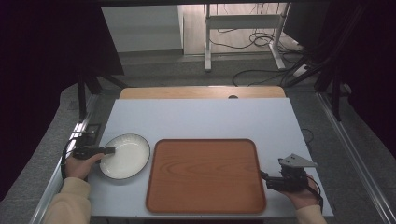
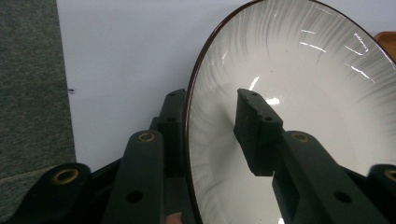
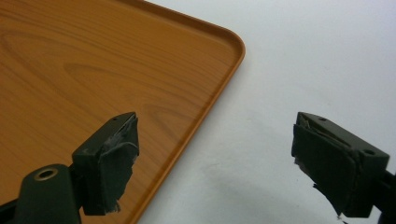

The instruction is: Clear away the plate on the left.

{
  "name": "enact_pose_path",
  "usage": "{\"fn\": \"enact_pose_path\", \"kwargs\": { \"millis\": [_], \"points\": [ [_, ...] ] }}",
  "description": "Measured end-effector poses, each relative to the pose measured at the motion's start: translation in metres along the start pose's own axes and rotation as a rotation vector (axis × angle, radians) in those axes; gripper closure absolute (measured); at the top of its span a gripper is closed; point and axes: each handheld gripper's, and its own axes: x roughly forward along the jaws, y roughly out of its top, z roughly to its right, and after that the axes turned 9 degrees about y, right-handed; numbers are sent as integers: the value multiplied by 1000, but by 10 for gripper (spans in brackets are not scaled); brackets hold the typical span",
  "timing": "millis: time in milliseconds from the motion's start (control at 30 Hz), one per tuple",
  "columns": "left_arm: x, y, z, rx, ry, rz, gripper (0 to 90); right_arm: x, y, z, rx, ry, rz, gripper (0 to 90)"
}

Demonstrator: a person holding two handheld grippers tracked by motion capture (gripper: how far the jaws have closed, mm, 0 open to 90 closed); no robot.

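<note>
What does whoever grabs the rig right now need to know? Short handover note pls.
Left gripper: jaws straddle the near-left rim of the white plate, one inside, one outside; whether they are clamped tight, I cannot tell.
Right gripper: open, holding nothing, over the table by the right edge of the wooden tray.
Plate sits on the table just left of the tray; the tray has nothing on it.
Done: left jaws placed on the plate rim.
Left, likely: lift the plate and set it on the tray.
</note>
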Motion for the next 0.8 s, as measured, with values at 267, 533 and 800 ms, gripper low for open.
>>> {"fn": "enact_pose_path", "kwargs": {
  "millis": [267,533,800],
  "points": [
    [-13,3,3,10,-1,43,761,0,0,0,1,-4,1,162],
    [-23,6,9,17,8,72,808,-1,0,0,1,-5,5,164],
    [-32,10,16,22,2,113,841,-3,1,0,-7,-13,20,170]
  ]
}}
